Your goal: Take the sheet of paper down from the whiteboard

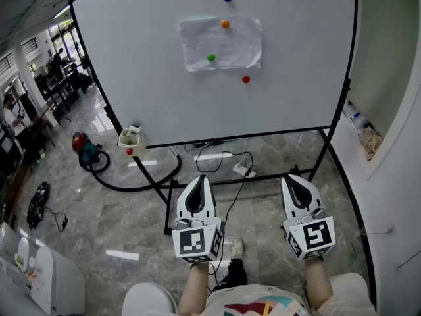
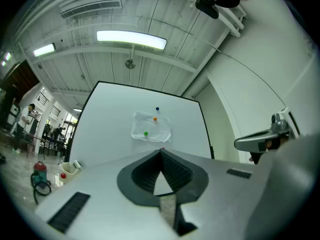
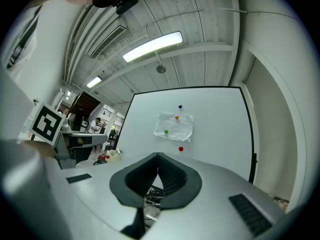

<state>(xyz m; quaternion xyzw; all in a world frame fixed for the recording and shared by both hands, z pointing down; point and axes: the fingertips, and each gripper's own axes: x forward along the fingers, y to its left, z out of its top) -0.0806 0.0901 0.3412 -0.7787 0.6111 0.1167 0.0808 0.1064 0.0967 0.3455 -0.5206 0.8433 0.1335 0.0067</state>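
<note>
Paper sheet [image 1: 221,43]: white, crumpled, pinned w/ orange [image 1: 225,24] & green magnets [image 1: 211,57].

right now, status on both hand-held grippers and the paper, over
Left hand-held gripper and right hand-held gripper both shut, empty, short of the whiteboard. Sheet of paper up, pinned by orange magnet and green magnet. Nothing in the way.

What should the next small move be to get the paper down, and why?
Probably raise the left gripper toward the green magnet and open its jaws. It and the right gripper are shut, empty and held low, well short of the whiteboard, and the paper is pinned there by that magnet and the orange magnet.
</note>
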